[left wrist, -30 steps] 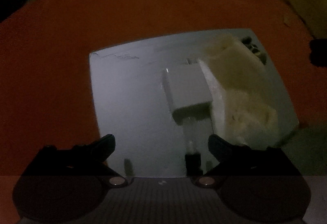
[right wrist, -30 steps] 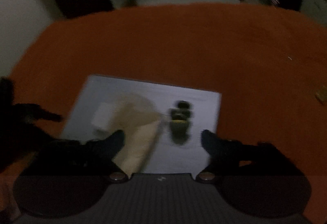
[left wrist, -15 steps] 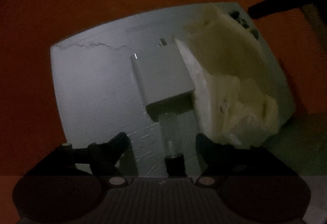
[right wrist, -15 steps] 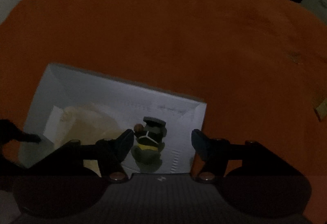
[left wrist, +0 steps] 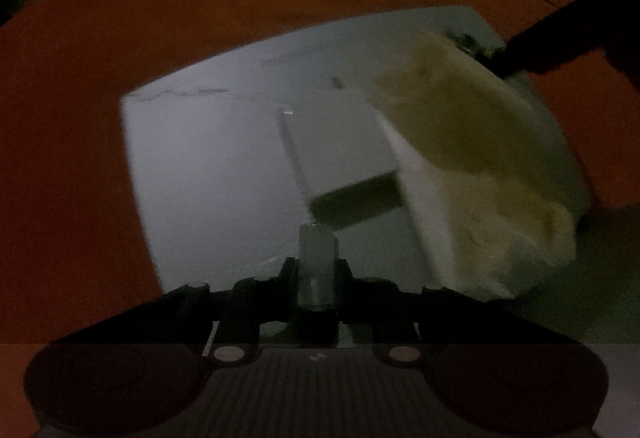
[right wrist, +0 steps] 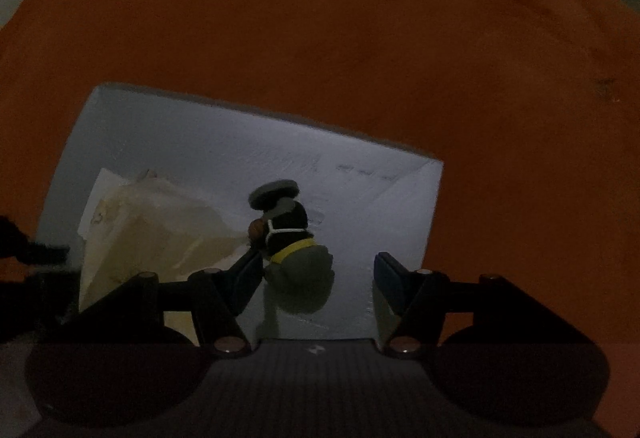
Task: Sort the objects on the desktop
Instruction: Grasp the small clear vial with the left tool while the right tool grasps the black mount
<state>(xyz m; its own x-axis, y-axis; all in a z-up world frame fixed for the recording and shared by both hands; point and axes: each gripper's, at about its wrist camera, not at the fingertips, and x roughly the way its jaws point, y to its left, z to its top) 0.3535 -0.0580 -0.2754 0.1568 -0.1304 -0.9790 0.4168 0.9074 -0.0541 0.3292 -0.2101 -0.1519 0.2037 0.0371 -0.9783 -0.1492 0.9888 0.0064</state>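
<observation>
Dim light falls on an orange tablecloth [right wrist: 360, 38] where a shallow white cardboard box [right wrist: 352, 174] holds everything. Inside, the left gripper [left wrist: 316, 278] is clamped on the clear plug of a white charger block [left wrist: 340, 158]; lifting it straight up should clear the cream tissue pack [left wrist: 460, 142]. The right gripper [right wrist: 318, 274] stands half-wide around a small dark figurine with a yellow band [right wrist: 292, 242], touching only its left side, so it should centre before squeezing.

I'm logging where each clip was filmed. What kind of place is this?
Probably a dim room at home or in an office: an orange cloth-covered table, a white box holding a small figurine and a charger, with bare floor beyond.
</observation>
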